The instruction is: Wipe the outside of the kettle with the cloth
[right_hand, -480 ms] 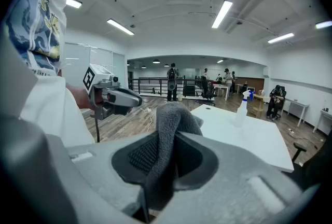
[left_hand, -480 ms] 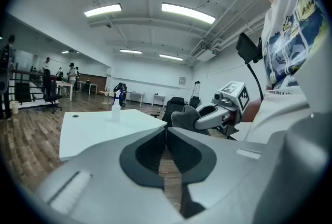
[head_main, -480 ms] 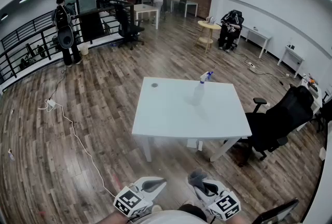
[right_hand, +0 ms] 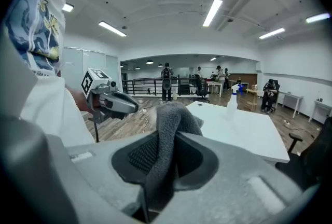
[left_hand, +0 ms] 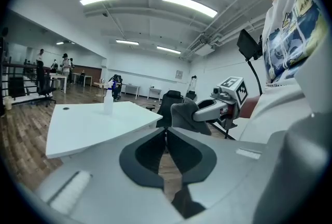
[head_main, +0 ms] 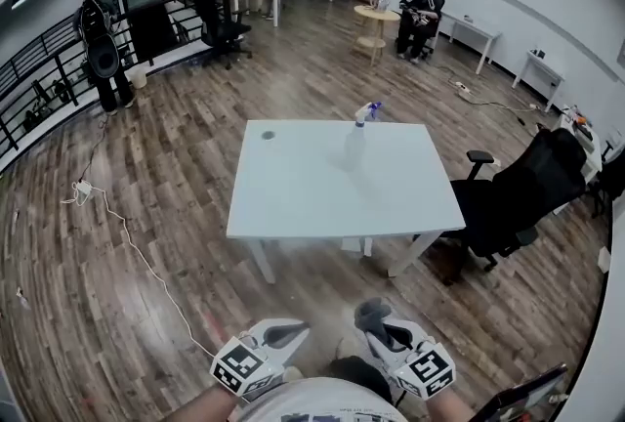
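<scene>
1. The right gripper (right_hand: pixel 168 140) is clenched on the grey cloth (right_hand: pixel 171 114). A fold of it is pinched between the jaws and a soft bunch stands up above them
2. The left gripper (left_hand: pixel 166 132) is closed with nothing in it, its jaws meeting edge to edge
3. Both grippers are held low and close to the person's body, well apart from the white desk (head_main: pixel 293 205), with bare wooden floor (head_main: pixel 146 215) between
4. No kettle shows in any view. The desk carries only a spray bottle (head_main: pixel 355 142) near its far edge and a small round mark (head_main: pixel 268 134) by its far left corner, so where the kettle stands cannot be told from here
5. The step in hand looks like the approach: find the kettle first, then walk up with the cloth leading
6. To do it well, keep the pinch firm so the cloth does not slip out on the way, and leave the loose bunch forward, since that is the part that should meet the kettle's wall
7. Free the empty left gripper to steady the kettle by its handle or base before rubbing, or a light kettle may slide or tip
8. Mind the office chair (head_main: pixel 527 190) off the desk's right edge when stepping in
</scene>
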{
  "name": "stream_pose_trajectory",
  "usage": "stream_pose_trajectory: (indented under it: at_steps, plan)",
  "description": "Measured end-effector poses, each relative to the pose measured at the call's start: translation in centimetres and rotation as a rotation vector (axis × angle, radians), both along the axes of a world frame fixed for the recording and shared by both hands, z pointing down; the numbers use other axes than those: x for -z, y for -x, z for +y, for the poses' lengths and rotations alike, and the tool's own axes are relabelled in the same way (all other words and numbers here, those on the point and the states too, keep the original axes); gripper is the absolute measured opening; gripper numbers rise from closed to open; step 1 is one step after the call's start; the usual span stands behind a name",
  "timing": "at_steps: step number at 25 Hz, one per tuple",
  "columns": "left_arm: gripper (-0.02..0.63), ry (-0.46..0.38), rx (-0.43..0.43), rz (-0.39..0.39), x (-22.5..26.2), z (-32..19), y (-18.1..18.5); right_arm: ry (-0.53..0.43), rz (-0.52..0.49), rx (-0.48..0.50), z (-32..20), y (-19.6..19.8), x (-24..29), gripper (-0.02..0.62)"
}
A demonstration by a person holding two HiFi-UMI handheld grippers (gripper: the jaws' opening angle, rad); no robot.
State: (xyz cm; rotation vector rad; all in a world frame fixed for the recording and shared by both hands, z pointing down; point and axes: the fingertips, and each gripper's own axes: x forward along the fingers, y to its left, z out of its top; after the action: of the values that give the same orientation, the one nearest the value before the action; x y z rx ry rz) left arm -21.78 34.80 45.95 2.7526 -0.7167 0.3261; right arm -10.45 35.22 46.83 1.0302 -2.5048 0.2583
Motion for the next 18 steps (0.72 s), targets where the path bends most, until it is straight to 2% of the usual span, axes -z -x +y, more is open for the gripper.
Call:
stream_pose_trajectory:
  at_steps: [5,8,14,18]
  plan:
    - [0.033,0.004,0.006,-0.017,0.4,-4.3,-3.8,-0.011,-0.034,-0.014,-4.4,-3.8,0.7,0.078]
    - [0.084,0.025,0.005,-0.044,0.2,-7.2,-6.7,0.008,-0.05,0.005,-7.0,-6.1,0.7,0.078]
    - [0.107,-0.031,0.084,-0.068,1.2,-14.9,-11.1,-0.005,-0.04,0.029,-12.1,-11.8,0.9,0.078]
    - [0.129,-0.034,0.145,-0.109,1.2,-20.0,-12.2,0.019,-0.07,0.021,-13.7,-14.1,0.3,0.078]
